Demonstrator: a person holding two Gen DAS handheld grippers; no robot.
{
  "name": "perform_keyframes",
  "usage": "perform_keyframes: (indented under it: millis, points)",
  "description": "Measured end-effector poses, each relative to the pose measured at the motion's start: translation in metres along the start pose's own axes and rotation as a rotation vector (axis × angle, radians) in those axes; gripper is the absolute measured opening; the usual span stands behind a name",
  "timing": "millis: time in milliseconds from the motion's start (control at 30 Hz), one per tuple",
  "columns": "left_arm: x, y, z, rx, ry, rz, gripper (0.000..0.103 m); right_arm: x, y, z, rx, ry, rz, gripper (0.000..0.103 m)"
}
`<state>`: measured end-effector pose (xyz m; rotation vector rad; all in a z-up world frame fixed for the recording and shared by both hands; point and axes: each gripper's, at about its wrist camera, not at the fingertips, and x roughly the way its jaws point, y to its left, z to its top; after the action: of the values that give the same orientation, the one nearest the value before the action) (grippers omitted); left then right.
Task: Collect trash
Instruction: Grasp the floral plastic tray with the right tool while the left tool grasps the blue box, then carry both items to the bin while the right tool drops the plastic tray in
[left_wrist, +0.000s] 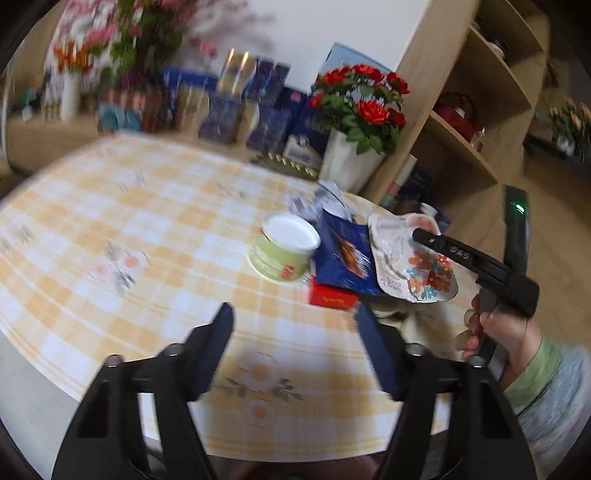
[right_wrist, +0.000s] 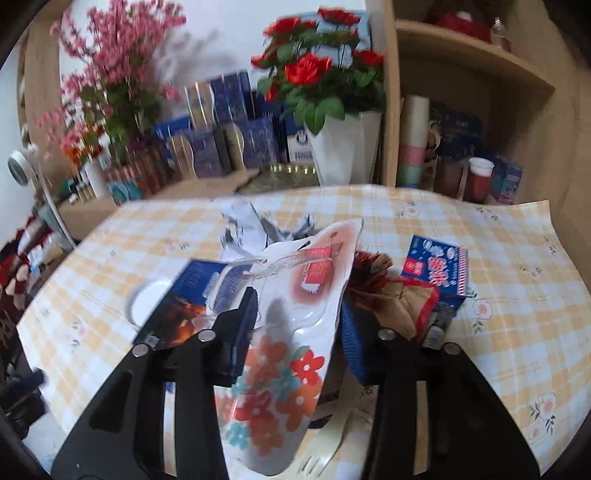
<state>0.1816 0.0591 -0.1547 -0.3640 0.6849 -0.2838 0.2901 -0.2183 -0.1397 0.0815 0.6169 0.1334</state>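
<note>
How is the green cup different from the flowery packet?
The green cup is round and sits on the table; the flowery packet is flat and floppy, lifted up between the right gripper fingers. The cup is plain green and white; the packet has red and orange flowers. Both look like trash.

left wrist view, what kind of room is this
Probably a home living or dining room: a table with a checked cloth, a vase of red roses, and wooden shelves holding household items.
</note>
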Motion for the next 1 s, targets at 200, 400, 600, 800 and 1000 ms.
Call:
perform_keyframes:
  millis: [200, 400, 600, 800, 1000]
  points:
    - [0.031, -0.01, -0.005, -0.17, 0.11, -0.159, 0.054, -0.05, -0.012, 0.002, -0.002, -0.133, 0.01, 0.04]
    - [0.086, -0.035, -0.005, -0.345, 0.202, -0.307, 0.051, -0.08, -0.031, -0.004, -0.022, -0.188, -0.021, 0.04]
    - [0.13, -0.033, -0.005, -0.601, 0.216, -0.422, 0.051, -0.092, -0.06, -0.015, 0.031, -0.192, -0.042, 0.039]
    - [0.152, -0.025, -0.002, -0.75, 0.186, -0.413, 0.051, -0.097, -0.087, -0.024, 0.087, -0.191, -0.052, 0.039]
    - [0.175, -0.022, -0.005, -0.832, 0.177, -0.371, 0.033, -0.097, -0.096, -0.031, 0.105, -0.189, -0.054, 0.038]
